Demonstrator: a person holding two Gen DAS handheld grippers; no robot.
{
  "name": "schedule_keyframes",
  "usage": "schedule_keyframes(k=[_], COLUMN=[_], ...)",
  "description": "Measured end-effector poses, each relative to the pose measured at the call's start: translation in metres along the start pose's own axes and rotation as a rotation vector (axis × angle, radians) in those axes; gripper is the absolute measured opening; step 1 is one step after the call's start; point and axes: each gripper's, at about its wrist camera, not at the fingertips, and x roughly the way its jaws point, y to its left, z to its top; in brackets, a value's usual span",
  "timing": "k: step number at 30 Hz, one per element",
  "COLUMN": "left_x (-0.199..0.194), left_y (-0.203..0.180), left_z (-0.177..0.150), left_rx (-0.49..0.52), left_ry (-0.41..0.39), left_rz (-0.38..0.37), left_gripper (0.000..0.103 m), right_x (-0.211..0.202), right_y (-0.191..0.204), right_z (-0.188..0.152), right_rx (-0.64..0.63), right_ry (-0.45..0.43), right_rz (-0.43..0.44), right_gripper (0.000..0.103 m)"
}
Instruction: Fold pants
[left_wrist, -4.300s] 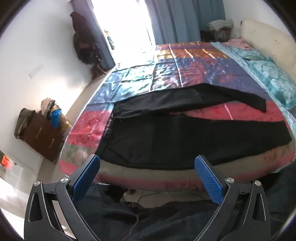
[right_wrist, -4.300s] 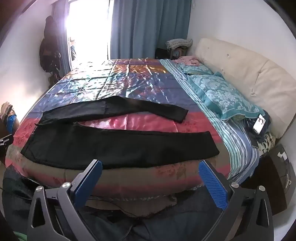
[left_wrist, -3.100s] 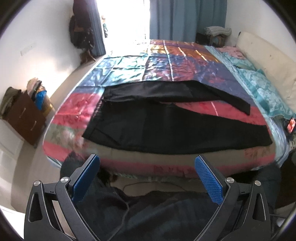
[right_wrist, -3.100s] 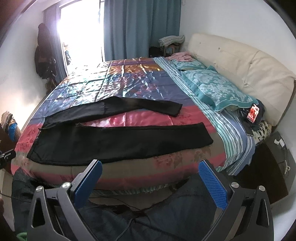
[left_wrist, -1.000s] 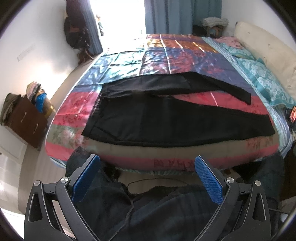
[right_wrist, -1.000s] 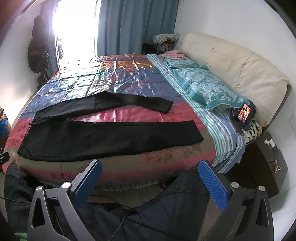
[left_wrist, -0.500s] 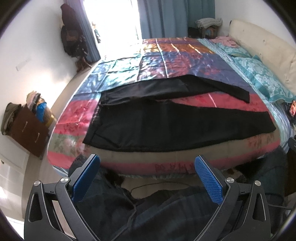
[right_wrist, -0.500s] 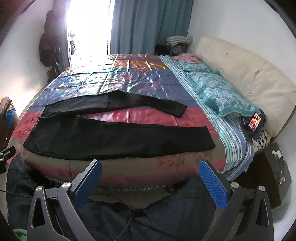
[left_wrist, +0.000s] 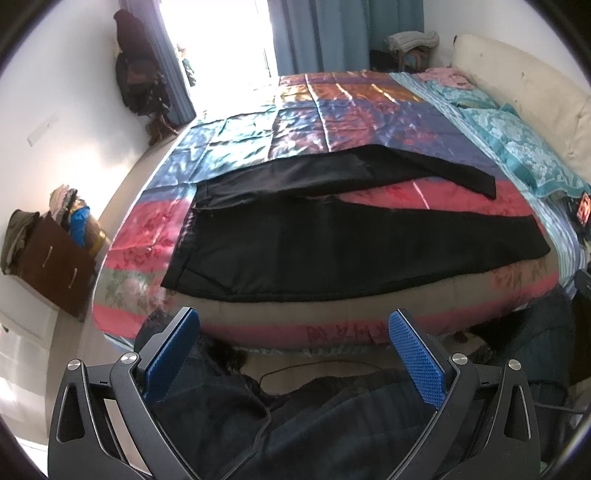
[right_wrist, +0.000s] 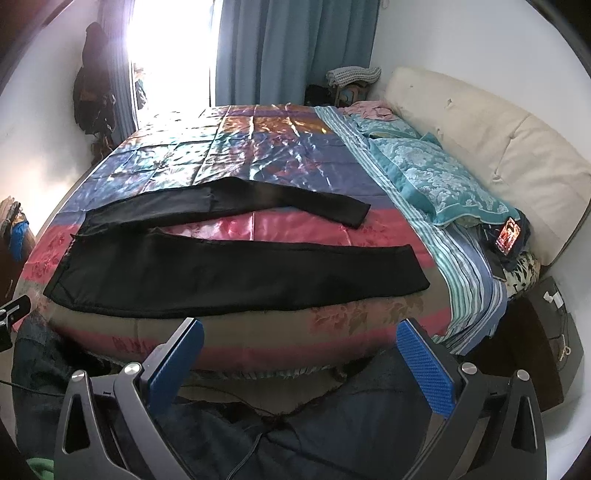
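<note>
You've only drifted slightly; nothing is folded yet. The black fabric pants (right_wrist: 236, 273) still lie spread, legs apart, along the near edge. Your left gripper (left_wrist: 295, 354) and right gripper (right_wrist: 299, 363) hang back, jaws wide apart and empty.

Pants (right_wrist: 236, 273) are seen as matt black cloth, bedspread (right_wrist: 236, 155) as glossy satin-like cloth. Gripper pads (left_wrist: 415, 363) are shown as textured blue, frames matt black.

Both wrist views look from beside the bed (left_wrist: 258, 325) across it, sharing the pants (right_wrist: 236, 273).
</note>
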Motion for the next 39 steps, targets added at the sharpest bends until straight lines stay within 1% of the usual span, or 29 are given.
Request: schedule_keyframes(k=[7,16,26,34,39], left_x=[0.007,0.007,0.018,0.022,0.027], left_y=[0.000,0.000,-0.005,-0.008,-0.008], left_z=[0.001,0.001,0.004,0.006,0.008], left_rx=[-0.005,-0.001,0.013,0.021,0.020], left_ry=[0.022,0.010,0.038,0.035,0.049], left_rz=[-0.009,-0.027,-0.033,-0.032,-0.042], left_gripper=[0.102,0.102,0.102,0.102,0.102], right_x=[0.006,-0.001,0.002,0.005,0.010], right_y=[-0.001,-0.008,-0.007,-0.006,-0.006], right_z=[-0.002,-0.003,-0.004,-0.002,-0.002], right_rx=[0.001,0.017,0.015,0.007,0.011], right_ry=[0.008,-0.012,0.000,-0.005,0.011], right_rz=[-0.002,-0.021,-0.020,-0.016,-0.018], right_gripper=[0.103,0.103,0.103,0.103,0.103])
